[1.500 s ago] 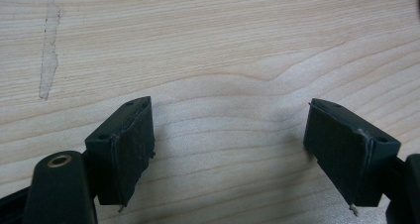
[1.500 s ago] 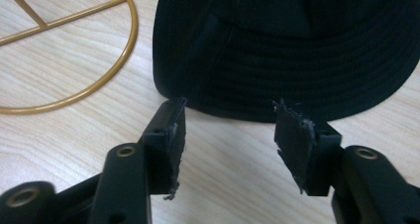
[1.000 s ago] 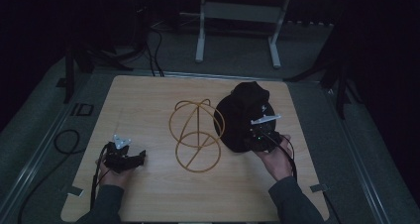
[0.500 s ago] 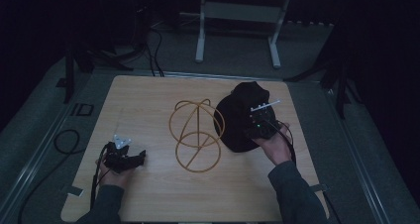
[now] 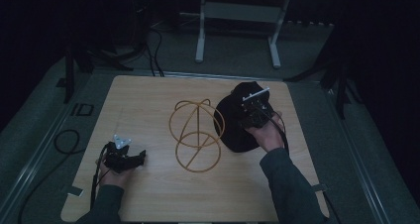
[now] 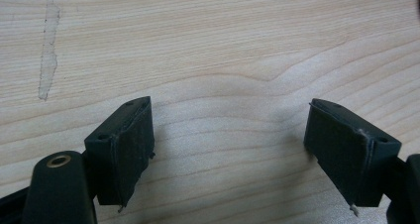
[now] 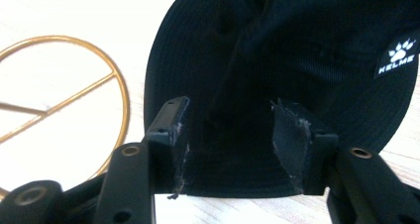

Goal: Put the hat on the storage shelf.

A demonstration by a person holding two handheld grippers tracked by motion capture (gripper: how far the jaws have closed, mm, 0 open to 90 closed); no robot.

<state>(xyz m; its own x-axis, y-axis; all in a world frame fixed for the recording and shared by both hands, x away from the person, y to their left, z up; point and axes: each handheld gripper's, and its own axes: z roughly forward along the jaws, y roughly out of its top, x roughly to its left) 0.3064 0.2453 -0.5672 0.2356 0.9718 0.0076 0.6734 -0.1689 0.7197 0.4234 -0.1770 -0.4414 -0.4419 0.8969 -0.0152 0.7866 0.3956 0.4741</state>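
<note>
Toward the right edge of the bench, about midway between near and far edges, lies the black bucket hat, and my right hand-held gripper sits over it. The hat is dark corduroy-like cloth, slumped and creased, with a small black label carrying a white paw print and lettering, which the right gripper view picks out. In that view the hat's brim lies between the two jaws; they have just been closing, yet I cannot tell whether the pads are pressing the cloth or merely straddling it.

Just beside the hat, toward the middle of the bench, stands the gold wire hat stand, a ring base with arched hoops rising from it. From the high view its right hoop overlaps the hat's left edge; whether they touch I cannot tell. The right gripper view shows the ring lying flat on the wood to the left of the brim.

My left hand-held gripper rests near the bench's near-left corner, well apart from stand and hat. Its own view shows the jaws spread wide, released, with bare wood grain between them and a pale scuff mark on the board beyond.

Open wood runs along the whole near edge and across the far-left corner. The hat's far side comes close to the far-right corner, with a narrow strip of bench left beyond it on the right. Cables trail over the floor to the left.
</note>
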